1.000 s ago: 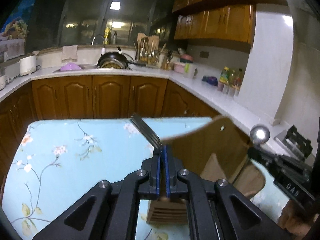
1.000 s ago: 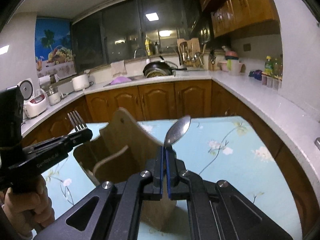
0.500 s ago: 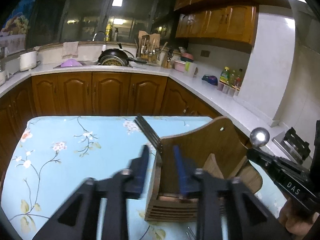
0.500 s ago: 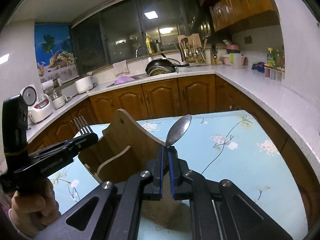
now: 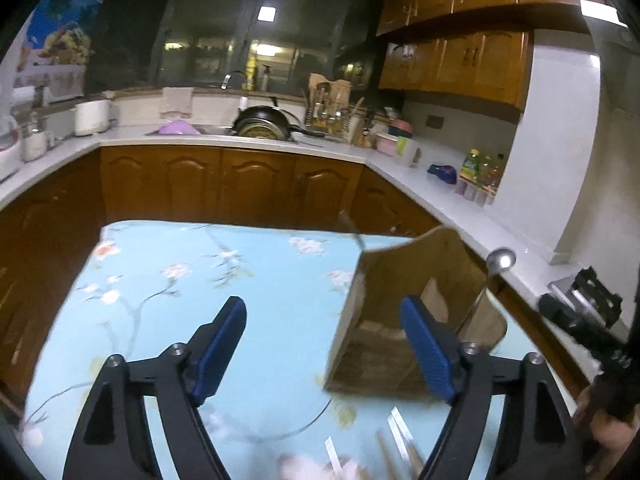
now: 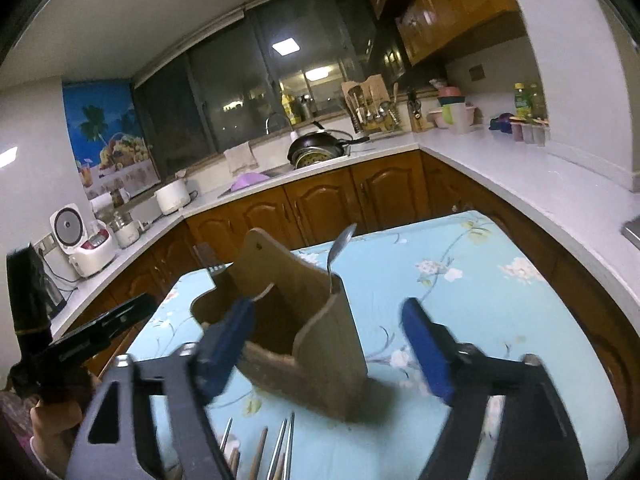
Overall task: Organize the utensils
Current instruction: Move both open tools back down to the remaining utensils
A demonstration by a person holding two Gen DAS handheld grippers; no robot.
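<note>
Blue floral cloth covers the table [image 5: 168, 280], where a wooden utensil holder [image 6: 304, 320] stands upright with a spoon [image 6: 340, 246] and a fork [image 5: 352, 228] in it. Left gripper [image 5: 324, 344] and right gripper [image 6: 328, 348] jaws are opening, gripping nothing; more utensils [image 6: 276, 452] lie near.

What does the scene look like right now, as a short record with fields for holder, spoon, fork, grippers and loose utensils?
holder: wooden utensil holder, upright on the floral blue tablecloth
spoon: metal spoon standing in the holder
fork: metal fork standing in the holder
left gripper: jaws opening, nothing between
right gripper: jaws opening, nothing gripped
loose utensils: several lying before the holder
</note>
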